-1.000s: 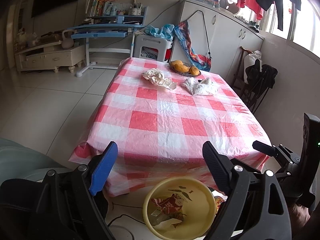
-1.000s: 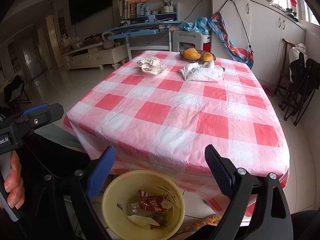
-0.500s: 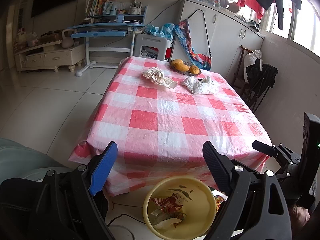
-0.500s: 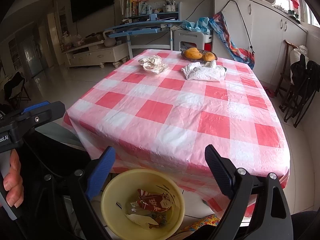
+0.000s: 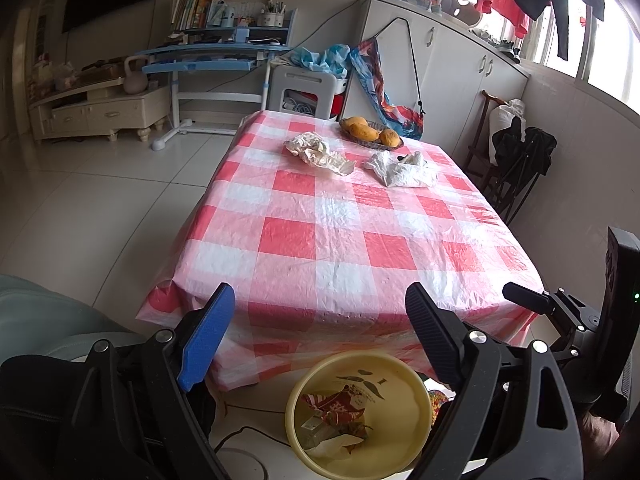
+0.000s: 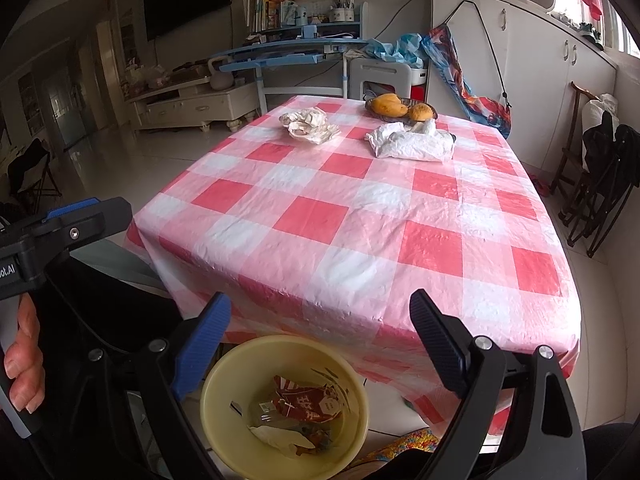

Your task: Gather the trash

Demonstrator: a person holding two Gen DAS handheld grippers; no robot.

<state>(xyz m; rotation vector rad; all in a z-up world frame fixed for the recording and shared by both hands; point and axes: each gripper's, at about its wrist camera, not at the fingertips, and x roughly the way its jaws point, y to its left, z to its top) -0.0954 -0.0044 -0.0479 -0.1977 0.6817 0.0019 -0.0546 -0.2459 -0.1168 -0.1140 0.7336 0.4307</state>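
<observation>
Left gripper (image 5: 316, 334): fingers spread, empty
Right gripper (image 6: 320, 340): fingers spread, empty
Yellow bin (image 6: 224, 384): holds wrappers, below both
Table (image 6: 360, 248): two crumpled papers (image 6: 308, 125) at far end

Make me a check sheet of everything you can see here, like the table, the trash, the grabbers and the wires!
Surface: table under a pink-and-white checked cloth, mostly bare.
Job's things: crumpled paper and white wad lie at the far end; yellow bin on the floor at the near edge holds a red wrapper and scraps.
Clutter: fruit basket at the far end.
Grippers: left gripper and right gripper both open, empty, above the bin.
Cables: thin cable on the floor beside the bin.
Surroundings: blue desk, white cabinets, folding chair.
</observation>
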